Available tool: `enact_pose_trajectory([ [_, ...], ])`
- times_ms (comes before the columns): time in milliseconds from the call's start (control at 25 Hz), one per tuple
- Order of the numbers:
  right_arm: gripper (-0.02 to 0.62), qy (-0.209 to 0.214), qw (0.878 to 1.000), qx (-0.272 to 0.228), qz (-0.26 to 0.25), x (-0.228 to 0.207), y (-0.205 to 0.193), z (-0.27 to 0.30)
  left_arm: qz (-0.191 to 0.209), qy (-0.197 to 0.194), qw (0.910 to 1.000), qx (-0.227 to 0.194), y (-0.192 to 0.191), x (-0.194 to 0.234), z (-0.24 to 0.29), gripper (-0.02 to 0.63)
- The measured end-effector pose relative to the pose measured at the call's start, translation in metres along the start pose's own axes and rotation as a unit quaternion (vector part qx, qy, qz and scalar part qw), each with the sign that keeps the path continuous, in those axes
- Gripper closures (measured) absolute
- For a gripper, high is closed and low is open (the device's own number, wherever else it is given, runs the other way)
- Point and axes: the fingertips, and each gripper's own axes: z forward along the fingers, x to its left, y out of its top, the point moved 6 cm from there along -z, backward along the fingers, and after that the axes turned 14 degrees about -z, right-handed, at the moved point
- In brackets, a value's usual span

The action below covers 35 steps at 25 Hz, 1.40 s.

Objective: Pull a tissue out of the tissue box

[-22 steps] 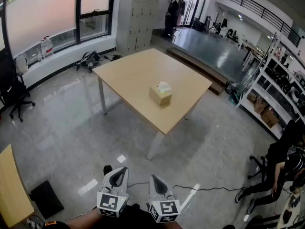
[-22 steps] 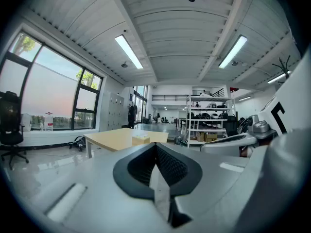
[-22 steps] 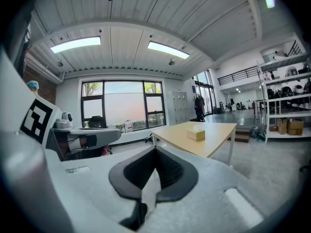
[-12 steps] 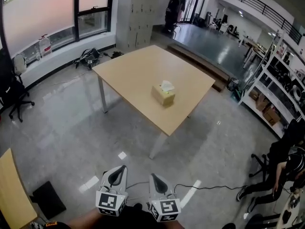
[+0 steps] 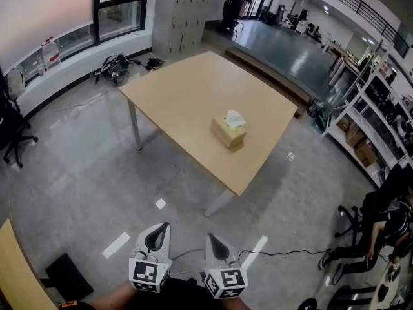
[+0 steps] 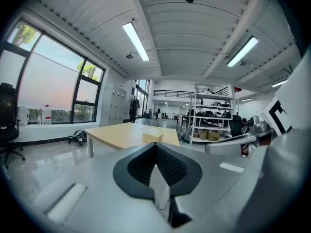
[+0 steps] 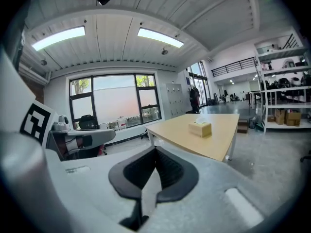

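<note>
The tissue box [image 5: 228, 135] sits on the surface [image 5: 184, 89], a pale wooden table, towards its near right corner. A white tissue [image 5: 235, 117] sticks up out of the slot in the top of the box. Nothing else lies on the surface.

Both grippers are low at the bottom of the head view, side by side over the grey floor [image 5: 84, 173] and well apart from the surface. The left gripper [image 5: 162, 232] points forward with its jaws closed together, the dark pads meeting at the tips with nothing between them. The right gripper [image 5: 212, 241] is just beside it, also closed tight and empty. In each gripper view the box shows small and far off beyond the jaw tips.

A thin cable [image 5: 284, 256] runs across the floor to the right of the grippers. Shelves [image 5: 371, 102] loaded with boxes stand along the right side of the room, and a person in dark clothes [image 5: 381, 221] sits near them. A black chair [image 5: 10, 124] stands by the windows on the left.
</note>
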Motion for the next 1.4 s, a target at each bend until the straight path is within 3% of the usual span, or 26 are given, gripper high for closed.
enact_pose_trajectory([
  [280,0.603,-0.021,1.000,0.001,-0.008,0.009,0.044,0.067,0.008,-0.031,0.9995,0.003,0.033,0.066,0.048,0.588],
  [560,0.603,-0.025,0.999,-0.006,-0.033,0.039,0.079,0.127,0.001,-0.043,0.9991,-0.005,0.066,0.129,0.063,0.588],
  [800,0.603,-0.004,0.998,-0.011,-0.063,0.056,0.101,0.170,-0.016,-0.007,0.9991,-0.038,0.085,0.177,0.060,0.588],
  [1080,0.603,0.067,0.992,-0.030,-0.104,0.085,0.126,0.221,-0.040,0.060,0.9946,-0.075,0.096,0.222,0.052,0.588],
  [1400,0.603,0.121,0.987,-0.041,-0.100,0.100,0.136,0.274,-0.041,0.117,0.9885,-0.087,0.115,0.259,0.061,0.588],
])
